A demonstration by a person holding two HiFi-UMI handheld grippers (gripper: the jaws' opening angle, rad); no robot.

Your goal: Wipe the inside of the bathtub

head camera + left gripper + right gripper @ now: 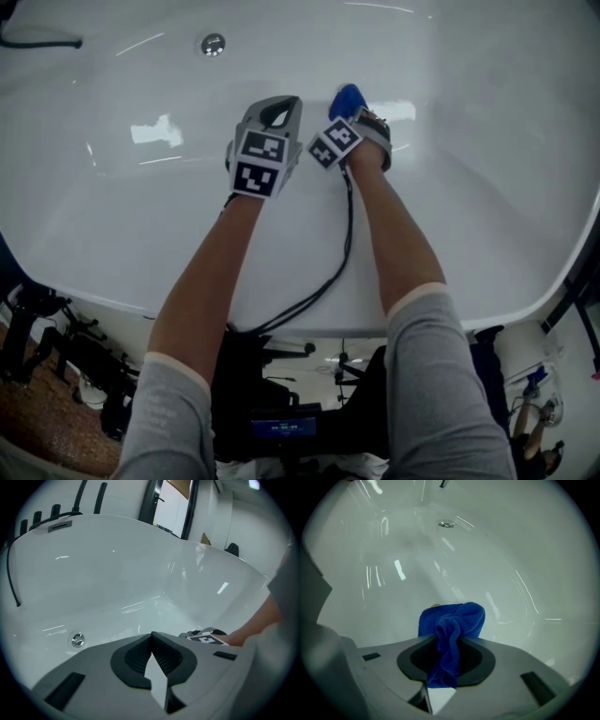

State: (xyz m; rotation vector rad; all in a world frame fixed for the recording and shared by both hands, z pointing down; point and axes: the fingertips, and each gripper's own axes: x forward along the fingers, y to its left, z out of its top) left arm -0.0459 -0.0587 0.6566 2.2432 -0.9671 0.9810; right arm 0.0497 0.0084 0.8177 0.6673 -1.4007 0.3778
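Note:
Both arms reach down into a glossy white bathtub [112, 187]. My right gripper [349, 105] is shut on a bunched blue cloth [451, 623], whose free end [346, 98] sticks out past the fingertips against the tub's inner wall. In the right gripper view the cloth runs back between the dark pads. My left gripper [278, 112] hovers just left of the right one, jaws shut with nothing between them; its tips [151, 635] meet in a point over the tub floor. The right gripper's marker cube [206, 638] shows at the left gripper view's right.
A round chrome drain [213, 43] sits at the far end of the tub floor, also seen as a drain [77, 640] and a drain [446, 524]. A black hose [42, 42] lies on the rim at top left. Cables and black equipment [281, 394] are below the near rim.

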